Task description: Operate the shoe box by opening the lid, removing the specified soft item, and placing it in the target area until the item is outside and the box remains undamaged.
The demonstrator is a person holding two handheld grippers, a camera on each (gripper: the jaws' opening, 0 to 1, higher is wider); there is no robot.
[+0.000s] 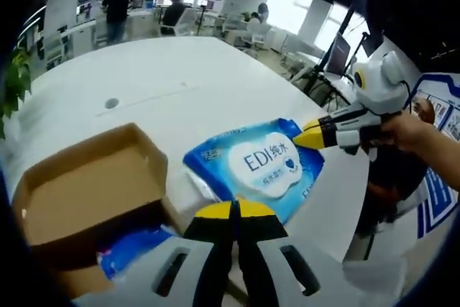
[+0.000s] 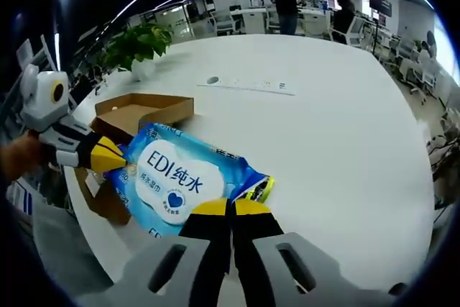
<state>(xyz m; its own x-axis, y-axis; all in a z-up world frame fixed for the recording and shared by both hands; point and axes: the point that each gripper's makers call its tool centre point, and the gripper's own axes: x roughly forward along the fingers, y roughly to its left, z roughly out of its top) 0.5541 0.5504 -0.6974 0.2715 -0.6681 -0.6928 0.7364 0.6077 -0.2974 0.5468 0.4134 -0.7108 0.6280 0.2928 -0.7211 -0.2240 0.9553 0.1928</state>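
A blue wet-wipes pack (image 1: 262, 167) with a white label is outside the open cardboard shoe box (image 1: 86, 192), just to its right over the white table. My left gripper (image 1: 233, 208) is shut on the pack's near edge. My right gripper (image 1: 305, 136) comes in from the right, its yellow tips closed on the pack's far corner. In the right gripper view the same pack (image 2: 172, 177) stretches between my right gripper (image 2: 230, 206), shut on its crumpled end, and my left gripper (image 2: 115, 156) at its other edge. The box (image 2: 140, 111) stands behind it.
Another blue pack (image 1: 136, 249) lies inside the box. The white table (image 2: 323, 120) stretches wide beyond, with a round grommet (image 1: 111, 103). A potted plant (image 2: 136, 44) stands at its far edge. A hand (image 1: 406, 131) holds the right gripper. People stand by desks far behind.
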